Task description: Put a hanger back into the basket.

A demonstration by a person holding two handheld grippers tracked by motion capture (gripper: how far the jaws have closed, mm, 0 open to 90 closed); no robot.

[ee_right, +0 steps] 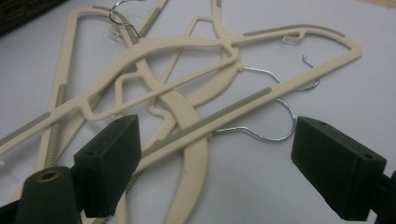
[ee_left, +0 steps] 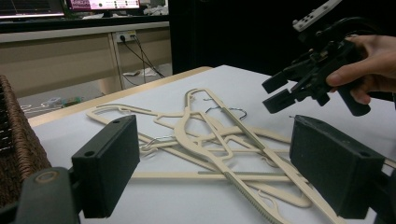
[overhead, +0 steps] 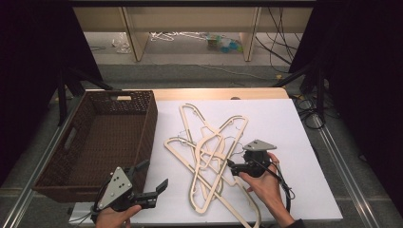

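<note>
Black jaws of the right hand-held gripper (ee_right: 205,172) stand spread and empty over the tangled cream hangers (overhead: 209,156) on the table (overhead: 294,142), just right of the wicker basket (overhead: 100,137). Lifting one could drag its interlocked neighbours along, I judge. Their long axes mostly run from near to far, wire hooks toward the middle. The left hand-held gripper (overhead: 154,183) also gapes, idle.

Black tools (overhead: 157,189), grey three-cornered plates, trailing black cables

L gripper (overhead: 154,186) jaws wide apart; R gripper (overhead: 231,165) same, tilted down
</note>
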